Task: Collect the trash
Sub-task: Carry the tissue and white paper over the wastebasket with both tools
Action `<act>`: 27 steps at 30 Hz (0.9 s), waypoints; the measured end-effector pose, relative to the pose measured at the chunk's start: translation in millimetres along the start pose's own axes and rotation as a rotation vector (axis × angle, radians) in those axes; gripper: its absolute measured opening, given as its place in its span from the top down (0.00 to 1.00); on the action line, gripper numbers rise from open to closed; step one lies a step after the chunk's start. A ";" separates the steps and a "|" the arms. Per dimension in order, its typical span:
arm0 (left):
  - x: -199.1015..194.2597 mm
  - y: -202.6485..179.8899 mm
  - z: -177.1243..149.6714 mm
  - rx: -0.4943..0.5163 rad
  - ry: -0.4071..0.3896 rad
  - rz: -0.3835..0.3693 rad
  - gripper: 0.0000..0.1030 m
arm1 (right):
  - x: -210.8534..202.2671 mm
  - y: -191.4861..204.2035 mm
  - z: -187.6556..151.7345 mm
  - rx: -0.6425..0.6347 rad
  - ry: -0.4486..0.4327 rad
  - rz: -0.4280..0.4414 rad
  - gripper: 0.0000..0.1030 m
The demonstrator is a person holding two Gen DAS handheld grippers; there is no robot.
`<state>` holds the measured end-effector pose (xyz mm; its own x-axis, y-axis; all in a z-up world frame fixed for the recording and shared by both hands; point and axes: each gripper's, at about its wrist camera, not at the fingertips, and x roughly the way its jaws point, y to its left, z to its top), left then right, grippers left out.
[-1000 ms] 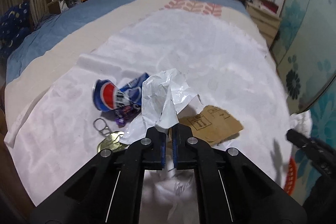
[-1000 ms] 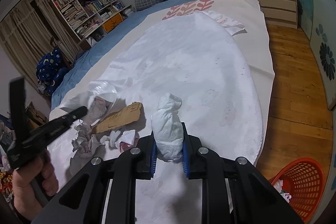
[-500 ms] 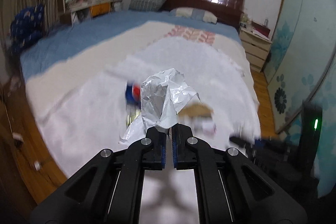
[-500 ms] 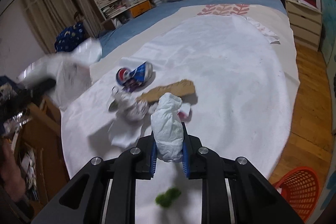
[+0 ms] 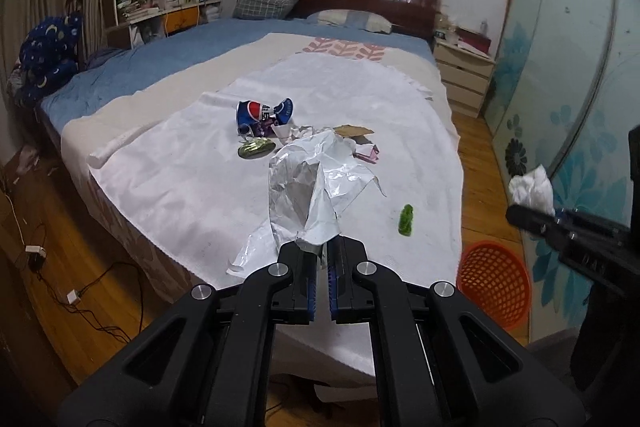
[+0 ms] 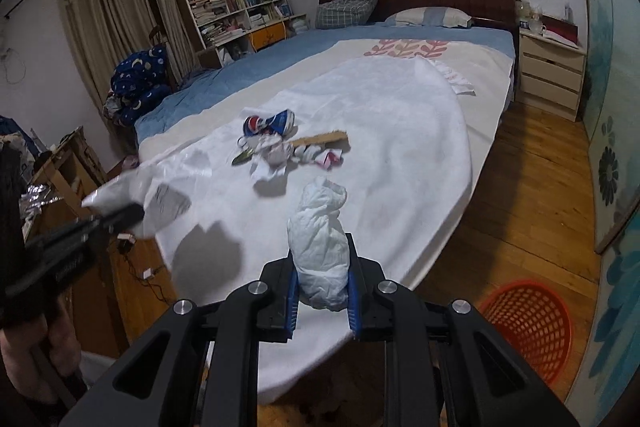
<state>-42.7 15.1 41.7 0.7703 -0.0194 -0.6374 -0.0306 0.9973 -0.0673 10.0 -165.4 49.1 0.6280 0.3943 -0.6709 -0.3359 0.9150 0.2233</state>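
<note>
The left hand-held gripper (image 5: 322, 259) has its blue-padded jaws clamped on the lower edge of a crumpled sheet of silvery-white plastic wrapping (image 5: 316, 187), which stands up in front of the camera above the foot of the bed. The right hand-held gripper (image 6: 322, 291) is clamped around a wad of crumpled white tissue paper (image 6: 322, 239), held upright between its blue pads. A white cloth spread over the bed (image 5: 192, 171) carries the remaining trash in one cluster: a crushed blue can with the red, white and blue Pepsi roundel (image 5: 262, 111), its lettering too distorted to read, a flat piece of brown cardboard (image 5: 354, 130) whose printing is not legible, a green-yellow shiny wrapper (image 5: 256, 149) and small white paper scraps (image 6: 272, 157). A small green object (image 5: 407, 220) lies apart from the cluster, near the cloth's right edge. A round orange plastic mesh basket (image 6: 528, 327) stands on the wooden floor beside the foot of the bed, below and to the right of both grippers.
</note>
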 end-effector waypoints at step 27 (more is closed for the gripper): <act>14.6 -85.9 15.3 0.114 -0.003 -0.130 0.96 | -25.1 -78.9 15.2 0.062 -0.105 -0.071 0.80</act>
<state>-19.1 -69.8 49.9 0.7646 -0.1489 -0.6271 0.1421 0.9880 -0.0614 31.5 -246.2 59.1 0.7200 0.3320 -0.6094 -0.2461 0.9432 0.2230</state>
